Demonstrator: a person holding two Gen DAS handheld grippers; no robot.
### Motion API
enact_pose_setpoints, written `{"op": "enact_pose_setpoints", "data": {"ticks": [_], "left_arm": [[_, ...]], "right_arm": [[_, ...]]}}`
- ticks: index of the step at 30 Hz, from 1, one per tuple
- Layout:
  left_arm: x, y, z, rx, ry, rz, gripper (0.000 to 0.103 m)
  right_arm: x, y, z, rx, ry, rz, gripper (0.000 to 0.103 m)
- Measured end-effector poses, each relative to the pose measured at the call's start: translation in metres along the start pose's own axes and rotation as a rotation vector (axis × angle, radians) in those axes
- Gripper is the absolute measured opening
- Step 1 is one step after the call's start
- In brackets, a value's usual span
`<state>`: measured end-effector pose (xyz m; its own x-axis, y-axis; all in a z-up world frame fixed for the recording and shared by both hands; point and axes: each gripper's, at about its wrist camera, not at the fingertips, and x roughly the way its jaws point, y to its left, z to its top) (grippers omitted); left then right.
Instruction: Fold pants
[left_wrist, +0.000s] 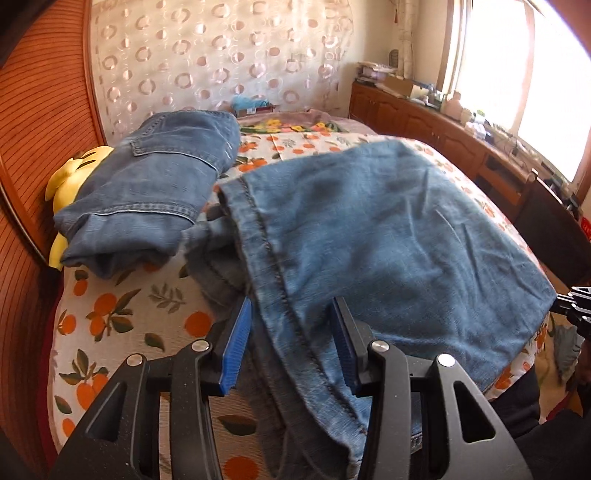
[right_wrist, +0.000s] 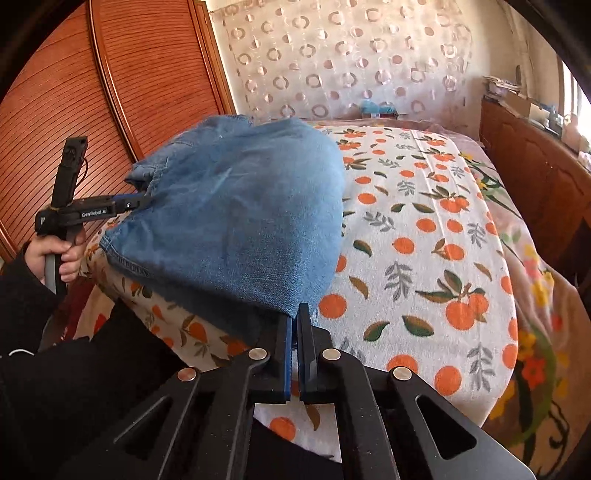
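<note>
Grippers: left gripper and right gripper, black frames, blue ribbed pads, silver round rivets.
Marking: white "GenRobot.AI" lettering on the left gripper's side.
Sleeve: black sleeve, just below that lettering.

The pants are faded blue denim, lying partly folded across an orange-print bedspread. One section spreads flat with a stitched hem edge showing; a bunched part with a pocket rests at the far side.
</note>
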<state>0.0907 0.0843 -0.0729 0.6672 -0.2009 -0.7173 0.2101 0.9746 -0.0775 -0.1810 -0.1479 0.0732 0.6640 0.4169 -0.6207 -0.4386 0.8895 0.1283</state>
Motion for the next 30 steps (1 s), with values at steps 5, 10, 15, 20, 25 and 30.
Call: {"op": "enact_pose_setpoints", "data": {"ticks": [5,10,15,20,25,30], "left_arm": [[-0.015,0.009,0.007,-0.029,-0.054,-0.017,0.046],[-0.017,0.013,0.025,-0.038,-0.073,-0.014,0.047],[-0.019,-0.011,0.041,0.004,-0.097,-0.039,0.047],[-0.013,-0.052,0.065,0.079,-0.110,-0.084,0.047],[0.007,-0.086,0.092,0.118,-0.099,-0.151,0.047],[0.037,-0.125,0.118,0.168,-0.057,-0.209,0.047]], "right_arm": [[-0.012,0.000,0.005,-0.018,-0.025,-0.028,0.007],[-0.029,0.000,0.010,-0.018,-0.075,-0.075,0.032],[-0.029,-0.007,0.018,0.037,-0.120,-0.075,0.041],[-0.007,-0.010,0.028,0.097,-0.126,-0.033,0.041],[0.027,-0.005,0.020,0.097,-0.045,-0.029,0.041],[0.042,-0.003,0.001,0.120,-0.011,0.004,0.041]]}}
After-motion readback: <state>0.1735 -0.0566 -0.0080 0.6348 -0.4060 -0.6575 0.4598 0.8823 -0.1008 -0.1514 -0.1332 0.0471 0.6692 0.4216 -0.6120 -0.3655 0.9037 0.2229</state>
